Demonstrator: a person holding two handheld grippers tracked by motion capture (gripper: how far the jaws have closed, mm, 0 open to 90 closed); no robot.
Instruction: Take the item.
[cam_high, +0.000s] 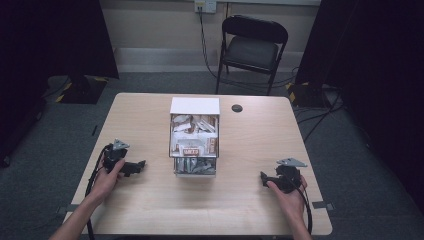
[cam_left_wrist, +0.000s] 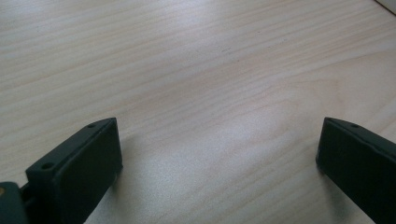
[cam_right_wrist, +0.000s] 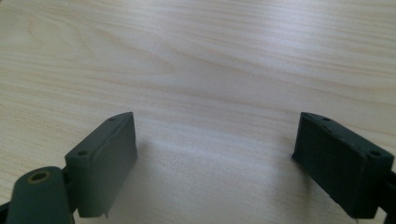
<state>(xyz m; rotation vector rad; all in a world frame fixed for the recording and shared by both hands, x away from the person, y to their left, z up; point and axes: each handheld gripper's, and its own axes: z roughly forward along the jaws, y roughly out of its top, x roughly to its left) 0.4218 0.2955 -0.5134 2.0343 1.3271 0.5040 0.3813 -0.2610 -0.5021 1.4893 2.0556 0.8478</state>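
Both the left claw (cam_high: 141, 164) and right claw (cam_high: 262, 177) are held spread and empty; the packet-filled clear plastic drawer box (cam_high: 194, 145) could be shoved across the pale wooden surface (cam_high: 240, 200) by a careless approach.

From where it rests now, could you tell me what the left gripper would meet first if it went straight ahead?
Probably the clear drawer unit: the left gripper points right, towards its lower front. Bare table lies between.
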